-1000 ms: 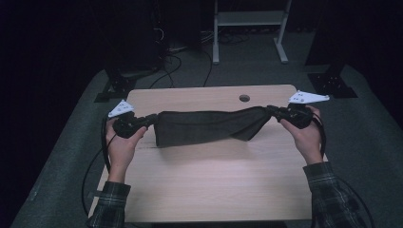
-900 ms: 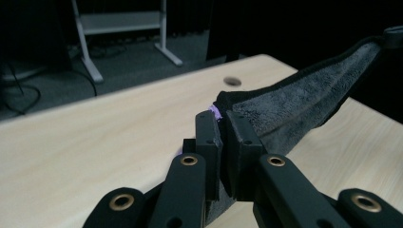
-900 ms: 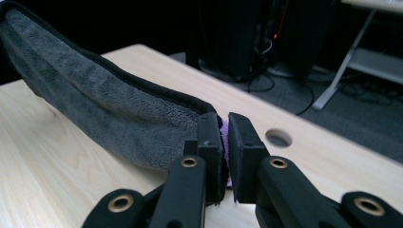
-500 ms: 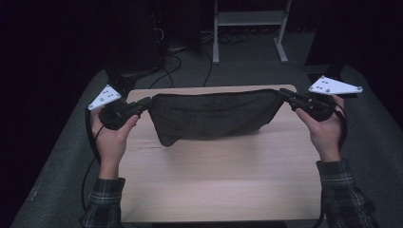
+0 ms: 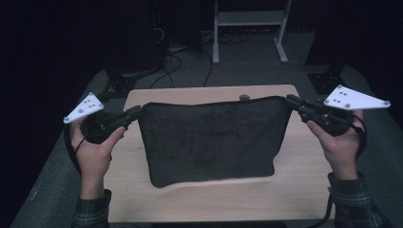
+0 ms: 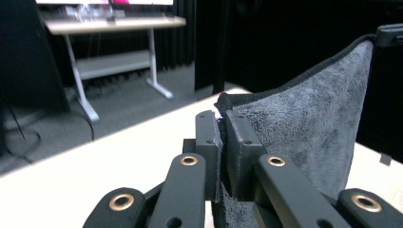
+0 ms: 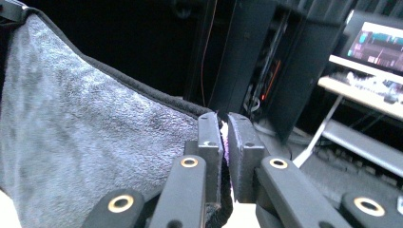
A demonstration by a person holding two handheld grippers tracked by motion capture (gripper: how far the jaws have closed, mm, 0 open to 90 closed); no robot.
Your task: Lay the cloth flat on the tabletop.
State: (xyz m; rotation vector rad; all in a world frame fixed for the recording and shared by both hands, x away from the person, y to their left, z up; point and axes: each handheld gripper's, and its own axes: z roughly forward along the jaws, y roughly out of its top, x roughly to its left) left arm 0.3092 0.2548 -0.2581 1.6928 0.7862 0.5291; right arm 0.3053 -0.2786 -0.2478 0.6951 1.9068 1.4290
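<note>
Now left gripper (image 5: 135,113) and right gripper (image 5: 292,101) each clamp top corner of dark towel (image 5: 211,140), stretched over table (image 5: 294,190); lower evenly, keep tension, lay flat.

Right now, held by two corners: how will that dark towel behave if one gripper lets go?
Likely floppy: the towel hangs slack below its taut top edge between left gripper and right gripper. Probably light. The plush nap should resist slipping.

Dim room around me; light falls from above on the pale table (image 5: 199,199), my near jaws blur softly
</note>
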